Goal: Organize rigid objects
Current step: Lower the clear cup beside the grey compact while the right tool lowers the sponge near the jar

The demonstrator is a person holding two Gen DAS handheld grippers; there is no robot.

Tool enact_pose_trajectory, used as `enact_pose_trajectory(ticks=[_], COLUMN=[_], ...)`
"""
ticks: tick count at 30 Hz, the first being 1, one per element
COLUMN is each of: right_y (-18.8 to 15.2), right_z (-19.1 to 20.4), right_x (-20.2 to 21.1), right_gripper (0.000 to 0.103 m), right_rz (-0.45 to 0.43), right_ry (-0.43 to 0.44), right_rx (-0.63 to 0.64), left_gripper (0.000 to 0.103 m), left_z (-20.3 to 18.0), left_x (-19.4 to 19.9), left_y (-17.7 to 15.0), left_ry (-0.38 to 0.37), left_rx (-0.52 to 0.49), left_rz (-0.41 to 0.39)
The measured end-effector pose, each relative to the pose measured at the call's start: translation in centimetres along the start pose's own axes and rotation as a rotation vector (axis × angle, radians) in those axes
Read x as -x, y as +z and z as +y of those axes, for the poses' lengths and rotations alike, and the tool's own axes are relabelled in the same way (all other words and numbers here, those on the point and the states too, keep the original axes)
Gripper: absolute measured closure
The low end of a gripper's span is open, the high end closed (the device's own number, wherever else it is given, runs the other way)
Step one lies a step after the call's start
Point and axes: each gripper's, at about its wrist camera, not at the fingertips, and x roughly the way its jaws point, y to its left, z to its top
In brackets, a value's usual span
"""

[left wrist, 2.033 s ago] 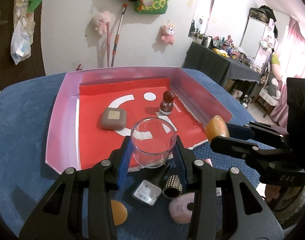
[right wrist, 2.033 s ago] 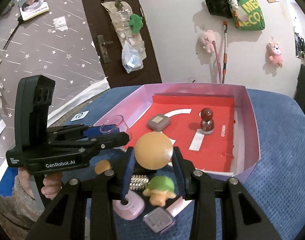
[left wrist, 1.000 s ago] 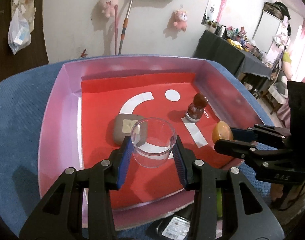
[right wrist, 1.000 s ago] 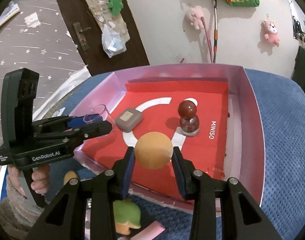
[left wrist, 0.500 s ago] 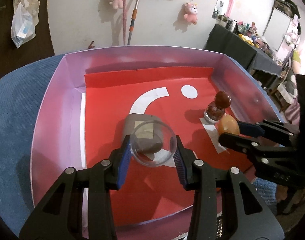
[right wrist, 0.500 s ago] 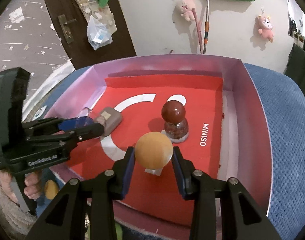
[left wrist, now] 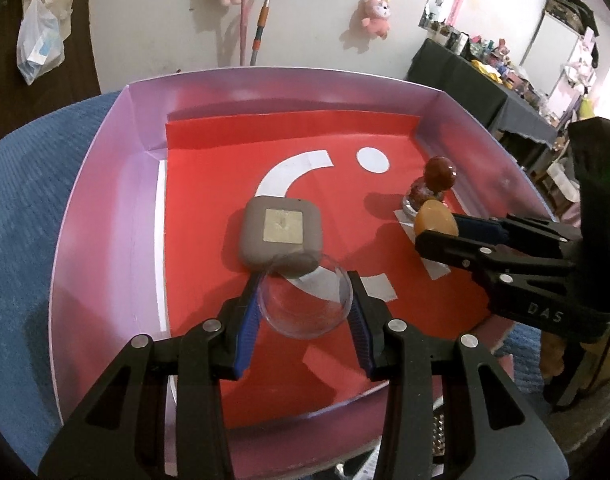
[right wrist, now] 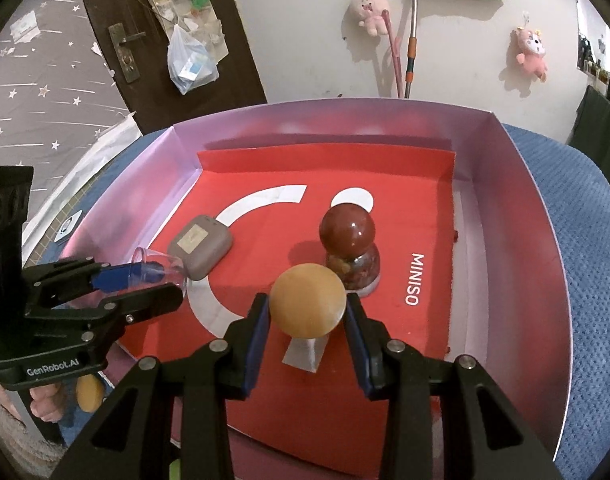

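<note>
Both your tools have pushed deeper over the pink-walled red-floored tray [left wrist: 105, 184]: your left tool [left wrist: 303, 312] clenches the clear plastic cup [left wrist: 305, 304], now touching the grey rounded-square case [left wrist: 280, 236]; your right tool [right wrist: 307, 322] clamps the orange ball [right wrist: 307, 300], which hides part of the red-capped glass bottle [right wrist: 347, 236].

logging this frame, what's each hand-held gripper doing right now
Left hand-held gripper: closed on clear plastic cup.
Right hand-held gripper: closed on round orange ball.
</note>
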Motion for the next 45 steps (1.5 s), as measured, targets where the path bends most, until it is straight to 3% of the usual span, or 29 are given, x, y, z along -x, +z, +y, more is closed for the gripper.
enact_pose_trajectory(ticks=[13, 41, 43, 45], right_y=[0.0, 0.6, 0.6, 0.6], right_z=[0.0, -0.1, 0.0, 0.0], right_x=[-0.4, -0.9, -0.8, -0.6], right_gripper=[0.063, 0.063, 0.063, 0.063], right_rz=[0.002, -0.008, -0.008, -0.012], right_ry=[-0.001, -0.011, -0.009, -0.005], right_rx=[-0.01, -0.021, -0.02, -0.021], left_gripper=[0.066, 0.064, 0.063, 0.051], left_z=[1.4, 1.4, 1.4, 1.4], left_x=[-1.7, -2.1, -2.0, -1.7], left_y=[1.2, 1.8, 1.7, 1.7], left_ry=[0.017, 0.074, 0.083, 0.083], left_rx=[0.043, 0.03, 0.029, 0.031], left_rz=[0.004, 0.005, 0.002, -0.007])
